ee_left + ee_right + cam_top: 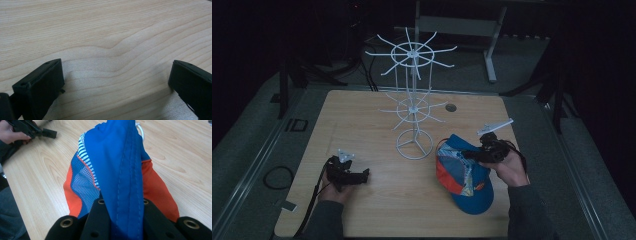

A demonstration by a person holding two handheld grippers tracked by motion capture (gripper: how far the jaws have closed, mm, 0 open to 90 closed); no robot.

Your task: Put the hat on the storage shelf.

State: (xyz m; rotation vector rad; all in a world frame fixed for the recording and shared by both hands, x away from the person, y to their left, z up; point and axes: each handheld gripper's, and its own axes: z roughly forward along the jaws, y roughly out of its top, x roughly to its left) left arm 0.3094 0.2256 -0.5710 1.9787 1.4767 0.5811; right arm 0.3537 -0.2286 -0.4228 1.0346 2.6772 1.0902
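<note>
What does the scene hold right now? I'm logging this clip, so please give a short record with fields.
surface: wooden table
held item: blue and orange cap, pinched by its blue fabric
right gripper: shut on the cap
left gripper: open, nothing between its jaws, low over the table
other item: white wire rack, upright at the table's middle, hooks bare

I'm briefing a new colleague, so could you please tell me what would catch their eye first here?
The blue and orange cap at the table's right stands out, pinched by the shut right claw. Behind it, mid-table, rises a white wire rack with bare hooks. The left claw rests open on the wood at left.
</note>
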